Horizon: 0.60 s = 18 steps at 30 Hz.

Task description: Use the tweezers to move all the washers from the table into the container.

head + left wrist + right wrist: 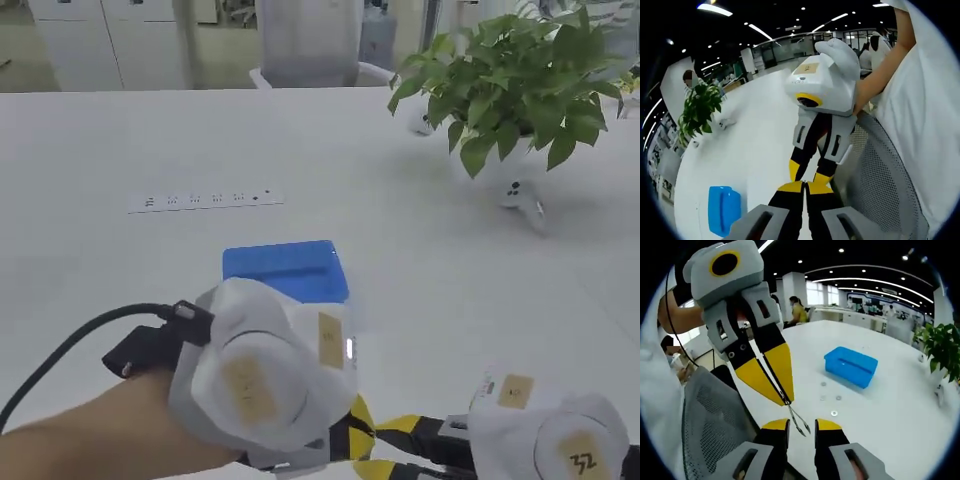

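Tweezers (796, 417) (prongs narrow, empty) sat clamped in the left gripper (786, 400), tips between the right gripper's (801, 425) slightly parted jaws, seemingly for realignment.

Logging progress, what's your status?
Left gripper shut on tweezers; right gripper open by their tips. Washers on table, blue container beyond. Nothing blocking.

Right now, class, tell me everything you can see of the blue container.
The blue container is a low, rectangular box with rounded corners, plastic by its look, resting flat on the white table. Small washers lie on the table near it, not touching. Nothing else touches it; its contents cannot be made out.
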### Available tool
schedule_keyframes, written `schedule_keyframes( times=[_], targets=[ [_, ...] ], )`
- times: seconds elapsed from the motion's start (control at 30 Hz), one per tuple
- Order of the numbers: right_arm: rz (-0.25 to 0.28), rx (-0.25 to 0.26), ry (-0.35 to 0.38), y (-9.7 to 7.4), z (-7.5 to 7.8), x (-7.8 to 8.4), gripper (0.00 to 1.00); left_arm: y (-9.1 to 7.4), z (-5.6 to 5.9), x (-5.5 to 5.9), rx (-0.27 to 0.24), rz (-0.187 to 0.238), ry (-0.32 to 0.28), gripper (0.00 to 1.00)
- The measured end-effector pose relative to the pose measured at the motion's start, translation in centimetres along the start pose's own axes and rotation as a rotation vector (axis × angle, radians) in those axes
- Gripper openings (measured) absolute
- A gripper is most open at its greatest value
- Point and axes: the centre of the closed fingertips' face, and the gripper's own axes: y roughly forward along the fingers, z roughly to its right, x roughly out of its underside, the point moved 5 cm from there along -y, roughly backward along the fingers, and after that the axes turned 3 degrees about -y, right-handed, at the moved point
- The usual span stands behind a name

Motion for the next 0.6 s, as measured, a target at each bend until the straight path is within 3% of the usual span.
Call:
schedule_keyframes(
  times=[0.17, 0.4, 0.6],
  targets=[
    [0.008, 0.003, -0.095, 0.01, -0.36, -0.19, 0.09, 0.06, 0.25, -0.24, 0.014, 0.003, 0.013, 0.0],
    [-0.021, -0.003, -0.161, 0.25, -0.77, -0.02, 0.05, 0.07, 0.59, -0.39, 0.013, 0.006, 0.015, 0.0],
    [-0.048, -0.015, -0.166, 0.3, -0.92, 0.19, 0.03, 0.16, 1.0, 0.01, -0.053, 0.048, -0.107, 0.0]
  ],
)
